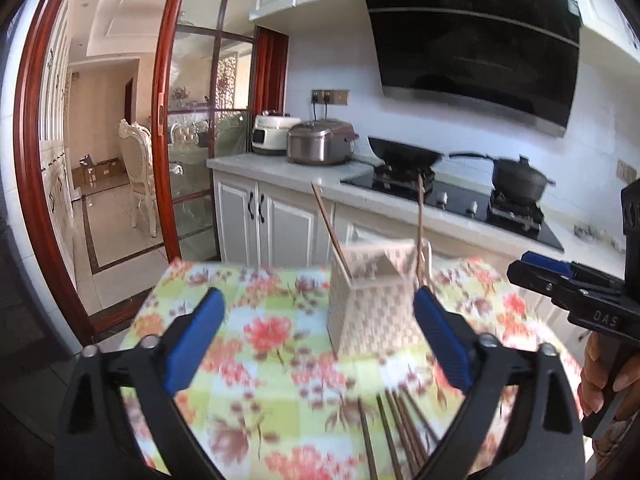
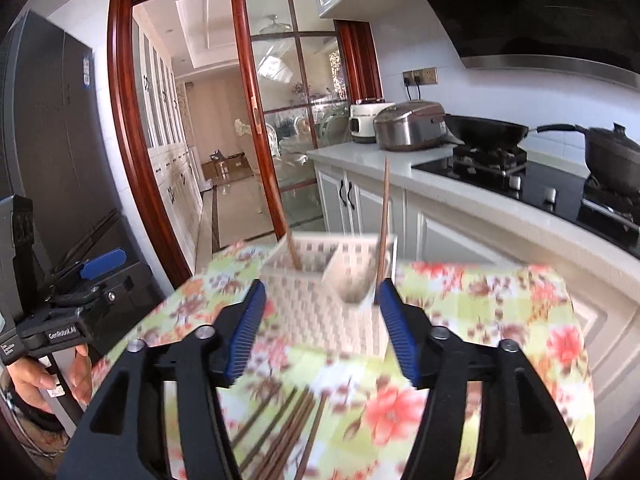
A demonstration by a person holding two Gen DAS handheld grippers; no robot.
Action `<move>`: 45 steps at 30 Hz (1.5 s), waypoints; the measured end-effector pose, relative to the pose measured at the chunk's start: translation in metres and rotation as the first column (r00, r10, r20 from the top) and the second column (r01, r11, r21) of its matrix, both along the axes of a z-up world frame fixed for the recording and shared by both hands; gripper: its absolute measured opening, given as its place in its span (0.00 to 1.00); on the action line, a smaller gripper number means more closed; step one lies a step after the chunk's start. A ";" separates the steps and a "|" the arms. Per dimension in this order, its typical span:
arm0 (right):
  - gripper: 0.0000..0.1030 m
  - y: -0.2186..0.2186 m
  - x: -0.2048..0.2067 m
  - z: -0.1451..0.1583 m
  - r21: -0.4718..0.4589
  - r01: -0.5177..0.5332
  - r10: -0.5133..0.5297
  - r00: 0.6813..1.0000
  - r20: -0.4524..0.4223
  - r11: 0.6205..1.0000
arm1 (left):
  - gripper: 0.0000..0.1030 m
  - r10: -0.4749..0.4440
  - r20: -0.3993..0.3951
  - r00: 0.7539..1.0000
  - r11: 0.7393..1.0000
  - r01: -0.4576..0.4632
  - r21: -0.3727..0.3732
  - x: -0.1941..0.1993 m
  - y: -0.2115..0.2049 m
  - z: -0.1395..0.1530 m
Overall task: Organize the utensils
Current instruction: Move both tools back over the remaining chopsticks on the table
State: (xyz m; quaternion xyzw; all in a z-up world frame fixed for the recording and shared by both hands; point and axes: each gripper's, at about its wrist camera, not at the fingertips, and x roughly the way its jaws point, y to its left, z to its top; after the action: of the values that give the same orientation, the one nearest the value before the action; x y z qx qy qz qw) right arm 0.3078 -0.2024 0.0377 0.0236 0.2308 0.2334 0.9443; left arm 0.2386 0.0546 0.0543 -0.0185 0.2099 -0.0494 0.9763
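Observation:
A white woven utensil holder [image 1: 372,300] stands on a floral tablecloth [image 1: 260,340]; it also shows in the right wrist view [image 2: 320,304]. Two brown chopsticks stand in it, one on the left [image 1: 330,232] [image 2: 290,240] and one on the right [image 1: 420,228] [image 2: 384,228]. Several brown chopsticks [image 1: 400,428] [image 2: 280,436] lie loose on the cloth nearer to me. My left gripper [image 1: 318,328] is open and empty above the cloth, its right finger beside the holder. My right gripper [image 2: 322,328] is open and empty, its fingers on either side of the holder.
A white counter [image 1: 280,168] behind the table holds two rice cookers [image 1: 320,144], a wok [image 1: 404,154] and a black pot [image 1: 518,180] on a hob. A red-framed glass sliding door [image 1: 192,120] opens at left. A dark fridge [image 2: 56,128] stands at far left.

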 end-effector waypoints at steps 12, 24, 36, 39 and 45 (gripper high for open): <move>0.64 -0.010 -0.052 -0.097 0.025 0.027 -0.022 0.987 -0.161 0.999 | 0.95 -0.030 -0.168 0.985 0.999 0.024 -0.039 -0.046 -0.017 -0.100; 0.47 0.019 -0.033 -0.151 -0.118 0.019 -0.052 0.957 -0.286 0.993 | 0.95 0.030 -0.233 0.972 1.000 -0.027 0.015 -0.046 -0.015 -0.144; 0.22 0.055 -0.001 -0.165 -0.252 -0.011 -0.074 0.942 -0.327 0.968 | 0.95 0.050 -0.218 0.975 0.999 -0.049 0.009 -0.049 -0.004 -0.142; 0.20 0.062 0.002 -0.166 -0.291 -0.007 -0.088 0.946 -0.313 0.957 | 0.95 0.052 -0.232 0.971 0.999 -0.054 0.000 -0.047 -0.002 -0.145; 0.08 0.070 -0.002 -0.166 -0.363 -0.010 -0.098 0.955 -0.279 0.932 | 0.95 0.058 -0.265 0.963 0.998 -0.057 0.012 -0.043 -0.004 -0.149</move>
State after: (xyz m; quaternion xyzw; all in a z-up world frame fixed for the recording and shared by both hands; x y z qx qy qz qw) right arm 0.3061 -0.1321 -0.1288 -0.1106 0.4061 0.1597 0.8929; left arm 0.1956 0.0509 -0.0946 -0.0287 0.3381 -0.0177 0.9405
